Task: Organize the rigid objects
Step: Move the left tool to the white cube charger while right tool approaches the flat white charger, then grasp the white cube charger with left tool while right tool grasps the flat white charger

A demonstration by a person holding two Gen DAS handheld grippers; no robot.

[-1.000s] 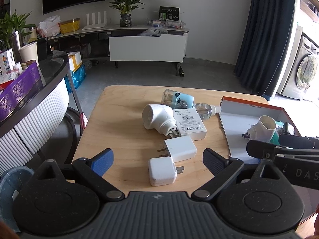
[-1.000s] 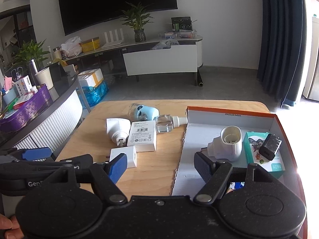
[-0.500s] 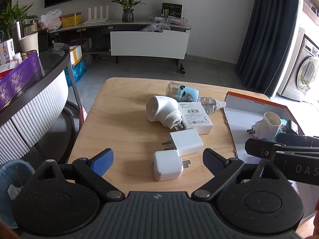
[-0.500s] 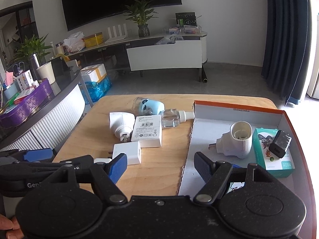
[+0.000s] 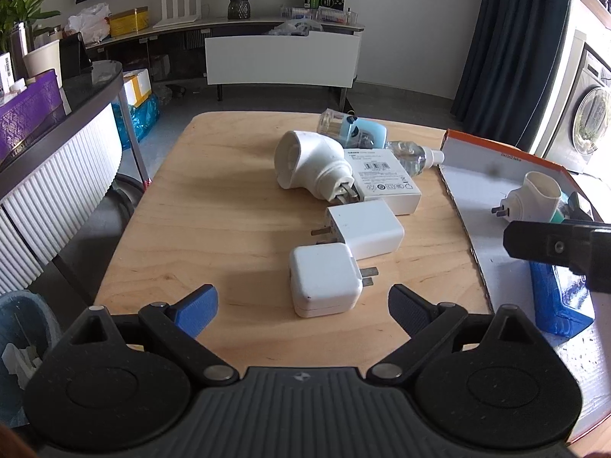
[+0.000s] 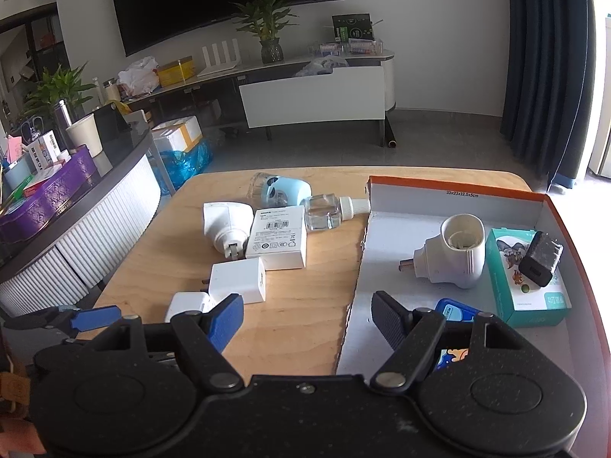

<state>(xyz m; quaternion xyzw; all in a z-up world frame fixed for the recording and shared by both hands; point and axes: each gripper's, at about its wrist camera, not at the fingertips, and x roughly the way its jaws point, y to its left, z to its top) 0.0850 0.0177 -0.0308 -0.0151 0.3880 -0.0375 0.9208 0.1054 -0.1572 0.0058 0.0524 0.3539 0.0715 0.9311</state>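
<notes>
My left gripper (image 5: 303,307) is open, low over the wooden table (image 5: 214,206), with a square white charger (image 5: 324,278) just ahead between its fingertips, untouched. Behind that lie a second white charger (image 5: 366,233), a flat white box (image 5: 382,179), a white plug-in vaporiser (image 5: 309,164), a blue vaporiser (image 5: 355,131) and a clear bottle (image 5: 412,152). My right gripper (image 6: 307,316) is open and empty over the near edge of the orange-rimmed box (image 6: 454,185). Inside it are a white vaporiser (image 6: 454,255), a teal carton (image 6: 530,286) under a black charger (image 6: 540,259), and a blue pack (image 6: 454,311).
A curved counter (image 6: 76,206) with a purple tray stands left of the table. A bin (image 5: 19,328) sits below the table's near-left corner. A TV cabinet (image 6: 313,91) lines the far wall, with a washing machine (image 5: 588,114) at the right.
My left gripper has sunk toward the table, so the square white charger now sits larger and closer between its fingertips. The right gripper has stayed in place, open.
</notes>
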